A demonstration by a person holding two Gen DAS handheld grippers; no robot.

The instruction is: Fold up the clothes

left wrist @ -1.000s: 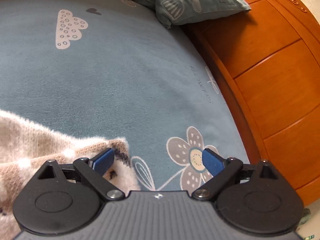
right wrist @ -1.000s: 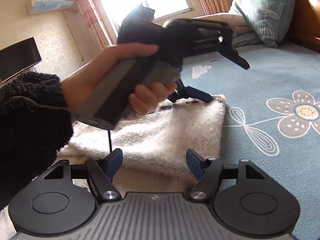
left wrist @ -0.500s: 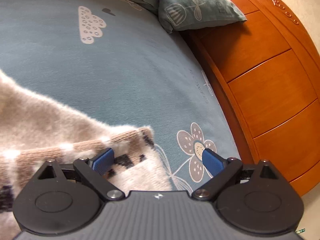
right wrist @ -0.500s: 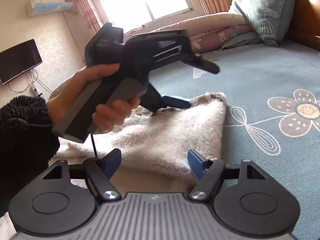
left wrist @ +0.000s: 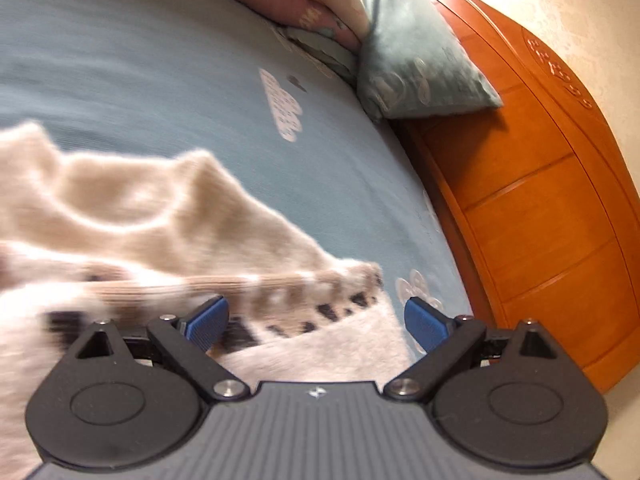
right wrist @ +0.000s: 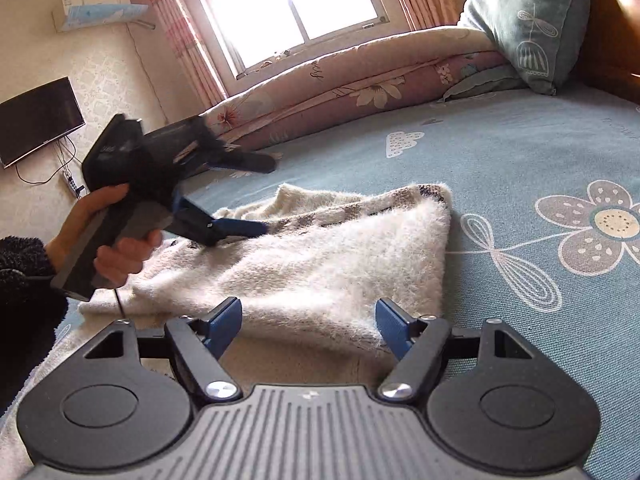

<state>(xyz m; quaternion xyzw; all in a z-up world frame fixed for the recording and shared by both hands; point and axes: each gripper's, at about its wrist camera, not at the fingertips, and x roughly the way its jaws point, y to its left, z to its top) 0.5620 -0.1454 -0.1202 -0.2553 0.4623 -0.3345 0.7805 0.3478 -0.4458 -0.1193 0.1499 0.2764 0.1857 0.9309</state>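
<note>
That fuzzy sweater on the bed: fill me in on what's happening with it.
A person is folding a cream sweater on the blue bedsheet, with a handheld claw in each hand. The left claw hangs open over the sweater's patterned band, its lower finger low against the knit. The right claw is open at the near edge, gripping nothing. The sweater lies partly doubled over, not yet a neat fold.

A blue-grey bedsheet [right wrist: 520, 152] printed with pale flowers and clouds is spread across the bed. A teal cushion [right wrist: 532, 24] with a white line print is propped against an orange wooden headboard [left wrist: 540, 208]. A rolled pink floral quilt [right wrist: 360, 88] is laid below a bright window [right wrist: 292, 4], and a dark flat television [right wrist: 38, 120] is mounted on the wall.
</note>
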